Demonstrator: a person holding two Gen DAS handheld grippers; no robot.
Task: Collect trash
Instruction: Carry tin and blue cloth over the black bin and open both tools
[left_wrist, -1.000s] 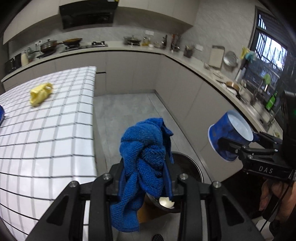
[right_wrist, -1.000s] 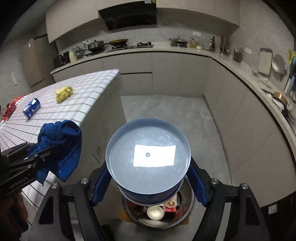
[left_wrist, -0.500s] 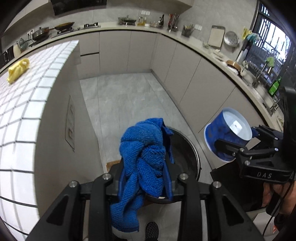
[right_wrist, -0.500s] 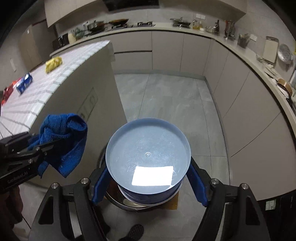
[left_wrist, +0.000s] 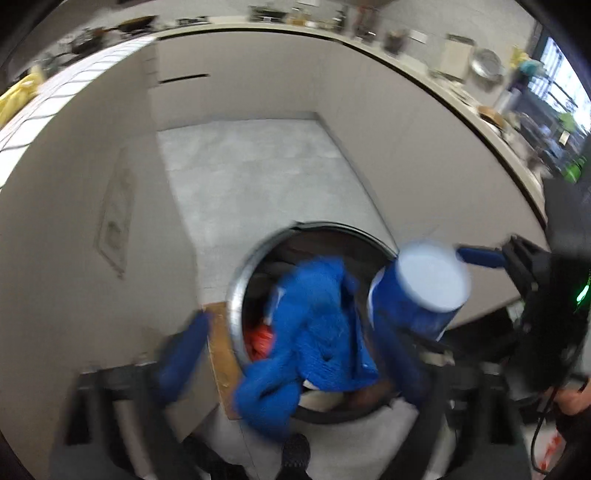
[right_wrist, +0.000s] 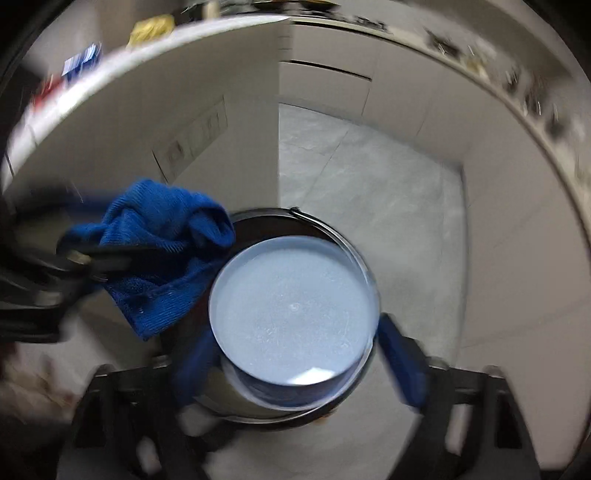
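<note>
Blurred left gripper (left_wrist: 291, 347) fingers, jaws opening around smeared blue cloth (left_wrist: 314, 332), trash bin (right_wrist: 332, 229) contents mostly hidden beneath blue cup (right_wrist: 293, 314), counter items along far edge too smeared to identify, right gripper (right_wrist: 295, 354) fingertips motion-blurred, jaws opening

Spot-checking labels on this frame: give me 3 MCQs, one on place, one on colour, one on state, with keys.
1. Where is the bin?
A. on the counter
B. on the floor beside the island
C. in a sink

2. What colour is the cloth?
A. blue
B. yellow
C. red

3. How does the tub sit in the right gripper?
A. clamped tight by both fingers
B. free between fingers that are opening
C. lying on the counter

Key:
1 B: the metal rim sits on the grey floor next to the island's side panel.
2 A: the right view shows it plainly blue, over the bin beside the left gripper, which is opening too.
3 B: gaps show between the tub and the blue pads.
</note>
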